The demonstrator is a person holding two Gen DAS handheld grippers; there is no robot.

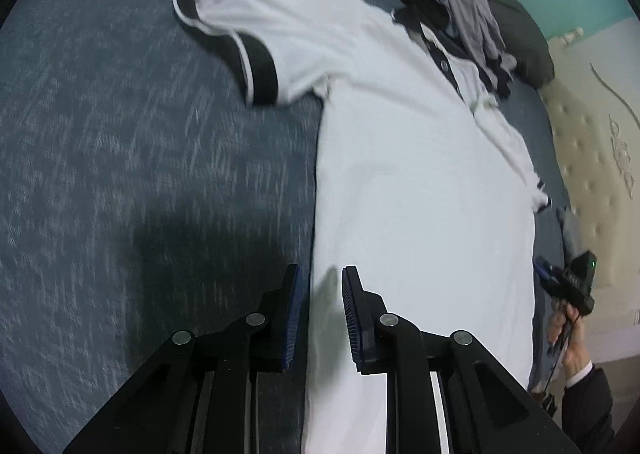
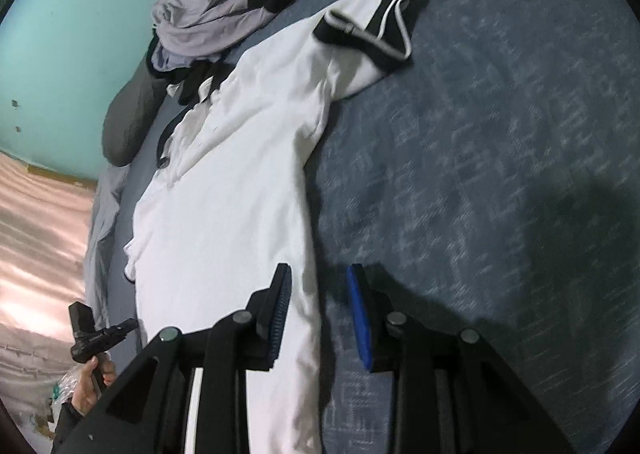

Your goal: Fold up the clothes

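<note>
shirt is lying flat, face up, on the bed, collar by the clothes pile. left gripper and right gripper are hovering over opposite side edges, jaws apart, holding nothing. fabric looks soft and light; best pinching at shoulder seams or hem.

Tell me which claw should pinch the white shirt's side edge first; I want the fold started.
Right, narrowly. Both open claws straddle a side edge of the shirt, but the right claw gapes wider with the edge mid-gap; at the left claw it runs near one finger.
</note>
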